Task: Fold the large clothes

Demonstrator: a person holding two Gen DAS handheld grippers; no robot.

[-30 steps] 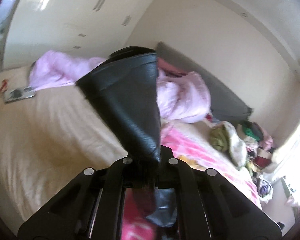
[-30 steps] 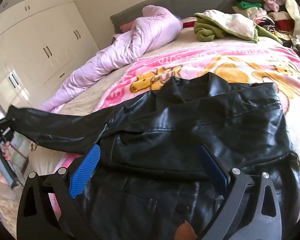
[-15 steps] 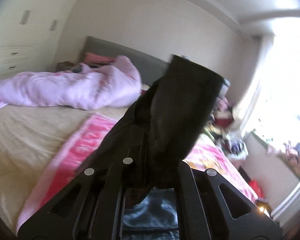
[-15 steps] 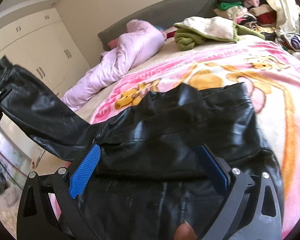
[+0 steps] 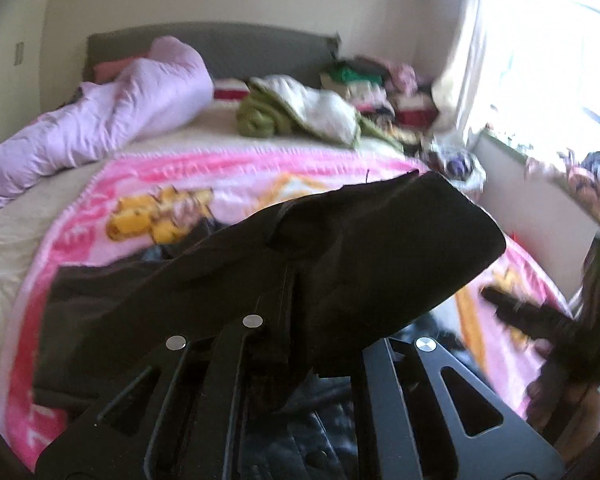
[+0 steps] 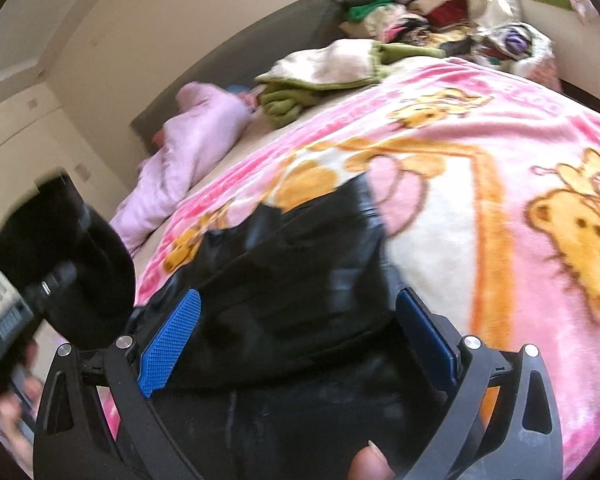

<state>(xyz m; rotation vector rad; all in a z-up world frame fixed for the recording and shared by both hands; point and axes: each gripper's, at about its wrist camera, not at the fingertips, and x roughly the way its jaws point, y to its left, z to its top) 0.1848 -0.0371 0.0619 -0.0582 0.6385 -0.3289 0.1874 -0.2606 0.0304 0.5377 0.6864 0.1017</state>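
A black leather jacket [image 6: 300, 276] lies on a pink cartoon blanket [image 6: 500, 184] on the bed. My left gripper [image 5: 288, 320] is shut on the jacket's sleeve [image 5: 380, 248], which is raised and swung across the jacket body; the sleeve hides the fingertips. The sleeve also shows in the right wrist view [image 6: 84, 264], held by the left gripper at the left edge. My right gripper [image 6: 300, 332] is open, with blue pads [image 6: 168, 336], just above the jacket's lower part, holding nothing.
A lilac duvet [image 5: 112, 120] lies along the bed's left side. A green and white blanket [image 5: 300, 112] and a pile of clothes [image 5: 372, 84] sit near the grey headboard [image 5: 220, 48]. A bright window [image 5: 548, 60] is on the right.
The left gripper has carried the sleeve from far out on the left up and over toward the jacket's middle. The right gripper has stayed open over the jacket, tilting slightly.
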